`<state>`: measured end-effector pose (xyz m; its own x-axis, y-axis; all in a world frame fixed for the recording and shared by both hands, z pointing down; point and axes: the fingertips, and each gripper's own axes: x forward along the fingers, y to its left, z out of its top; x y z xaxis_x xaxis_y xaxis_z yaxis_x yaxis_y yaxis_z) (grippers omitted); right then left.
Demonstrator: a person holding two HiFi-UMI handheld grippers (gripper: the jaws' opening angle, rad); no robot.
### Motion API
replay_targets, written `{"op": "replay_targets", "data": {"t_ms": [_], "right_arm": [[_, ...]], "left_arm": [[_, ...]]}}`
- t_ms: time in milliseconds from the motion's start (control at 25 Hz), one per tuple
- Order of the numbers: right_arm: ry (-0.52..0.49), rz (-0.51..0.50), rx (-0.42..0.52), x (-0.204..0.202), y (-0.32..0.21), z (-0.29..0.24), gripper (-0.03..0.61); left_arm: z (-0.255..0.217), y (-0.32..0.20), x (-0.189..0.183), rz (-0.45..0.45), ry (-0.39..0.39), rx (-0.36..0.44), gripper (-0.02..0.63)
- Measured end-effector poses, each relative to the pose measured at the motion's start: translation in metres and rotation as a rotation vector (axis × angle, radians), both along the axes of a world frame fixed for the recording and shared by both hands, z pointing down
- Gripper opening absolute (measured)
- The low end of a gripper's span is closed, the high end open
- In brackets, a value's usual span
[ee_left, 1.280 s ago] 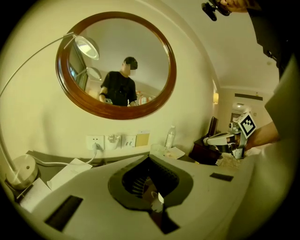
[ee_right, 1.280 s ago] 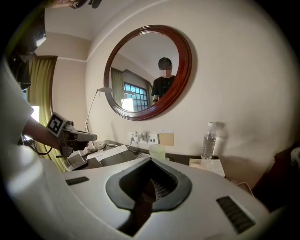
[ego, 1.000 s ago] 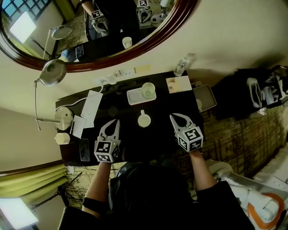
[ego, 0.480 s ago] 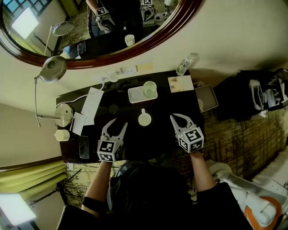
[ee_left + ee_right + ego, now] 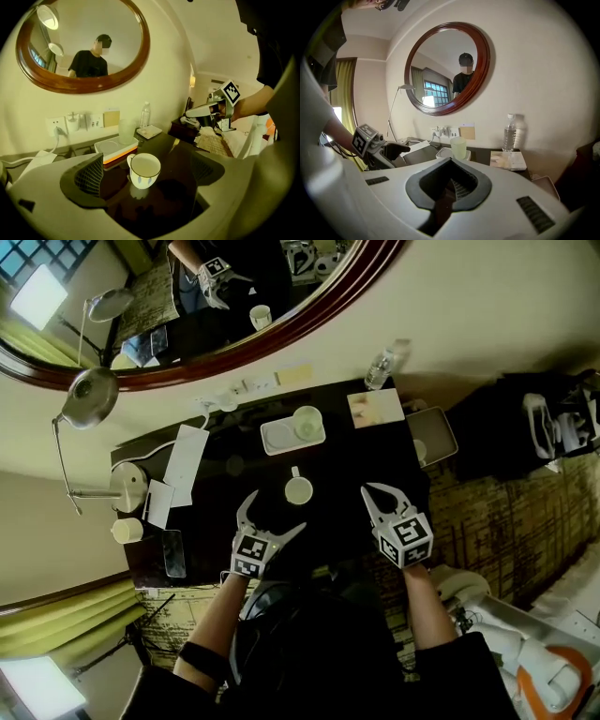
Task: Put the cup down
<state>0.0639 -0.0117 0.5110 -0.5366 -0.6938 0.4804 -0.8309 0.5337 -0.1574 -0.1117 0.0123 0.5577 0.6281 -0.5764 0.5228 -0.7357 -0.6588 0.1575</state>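
A white cup with a small handle stands upright on the black table. In the left gripper view the cup sits in line with the gap between the jaws, just ahead, and neither pad touches it. My left gripper is near the table's front edge and its jaws are opening wide. My right gripper hovers to the right of the cup, shut with nothing in it; its closed tips show in the right gripper view.
A white tray with a pale green tumbler stands behind the cup. A water bottle and a book are at the back right. Papers, a desk lamp and a phone crowd the left side.
My left gripper's jaws have spread from shut to wide and it has shifted right, toward the cup. The cup stays in its place. The right gripper has barely moved.
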Motion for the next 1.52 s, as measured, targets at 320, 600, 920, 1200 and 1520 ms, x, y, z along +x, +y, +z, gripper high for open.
{"op": "replay_targets", "data": {"t_ms": [320, 600, 920, 1200, 1520], "right_arm": [[0.001, 0.019, -0.034, 0.007, 0.006, 0.024, 0.002], [0.012, 0.012, -0.043, 0.012, 0.01, 0.051, 0.002], [0.018, 0.001, -0.07, 0.006, 0.023, 0.077, 0.002], [0.016, -0.027, -0.066, -0.008, 0.019, 0.082, 0.002], [-0.008, -0.094, -0.018, -0.048, -0.006, 0.068, 0.002]], "left_arm": [[0.072, -0.025, 0.029, 0.049, -0.026, -0.002, 0.565], [0.096, -0.04, 0.049, 0.061, -0.038, 0.031, 0.561], [0.1, -0.048, 0.052, 0.022, -0.099, 0.076, 0.396], [0.1, -0.052, 0.046, 0.045, -0.082, 0.106, 0.391], [0.067, -0.093, 0.027, 0.025, -0.086, 0.169, 0.391]]}}
